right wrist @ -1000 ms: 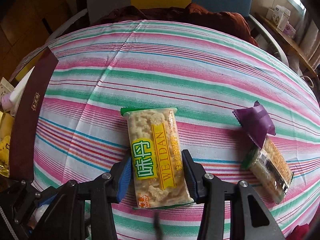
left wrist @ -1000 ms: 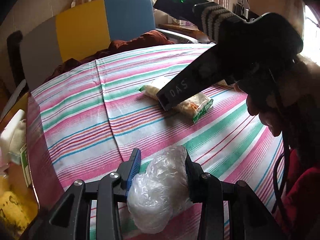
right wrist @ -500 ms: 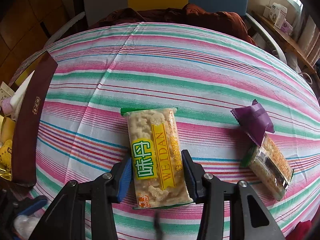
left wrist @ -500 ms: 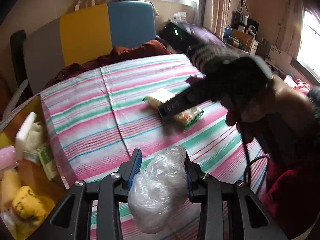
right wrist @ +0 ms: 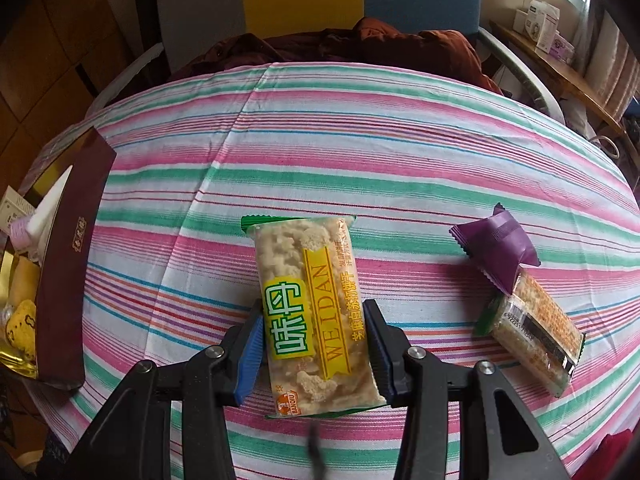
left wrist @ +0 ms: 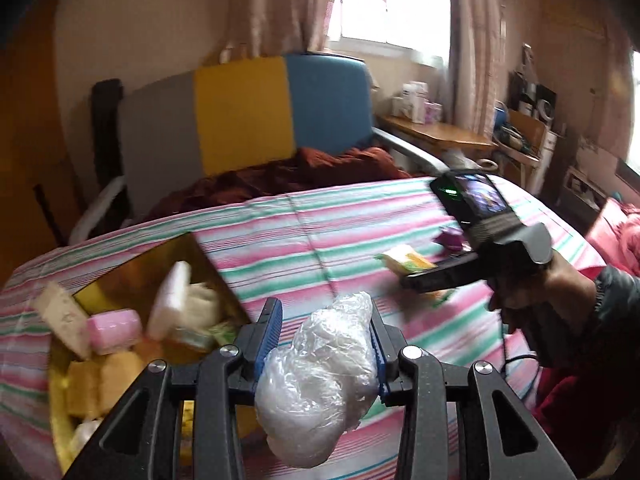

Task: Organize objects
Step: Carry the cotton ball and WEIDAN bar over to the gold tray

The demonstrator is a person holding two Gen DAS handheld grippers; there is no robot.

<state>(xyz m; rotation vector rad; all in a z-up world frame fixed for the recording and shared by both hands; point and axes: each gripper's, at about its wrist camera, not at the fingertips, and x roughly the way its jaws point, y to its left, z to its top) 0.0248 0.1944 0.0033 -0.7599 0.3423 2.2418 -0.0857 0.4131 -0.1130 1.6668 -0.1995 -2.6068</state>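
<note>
My left gripper (left wrist: 326, 346) is shut on a crumpled clear plastic bag (left wrist: 320, 376) and holds it in the air just right of the gold-lined box (left wrist: 152, 264), which holds several items. My right gripper (right wrist: 316, 344) has its fingers against both long sides of the yellow-and-green Weidan snack pack (right wrist: 316, 320), which lies on the striped tablecloth. The right gripper also shows in the left wrist view (left wrist: 432, 280), low over the same pack (left wrist: 406, 260). A purple wrapper (right wrist: 498, 246) and a clear cracker pack (right wrist: 534, 332) lie to the right.
The box's dark red wall (right wrist: 68, 264) stands at the table's left edge. A grey, yellow and blue chair (left wrist: 248, 120) with a dark red cloth (right wrist: 360, 44) is behind the table. A wooden shelf (left wrist: 436, 136) with small boxes is at the back right.
My left gripper has swung left and risen with the plastic bag, bringing the box into view beside it. The right gripper has stayed around the Weidan pack.
</note>
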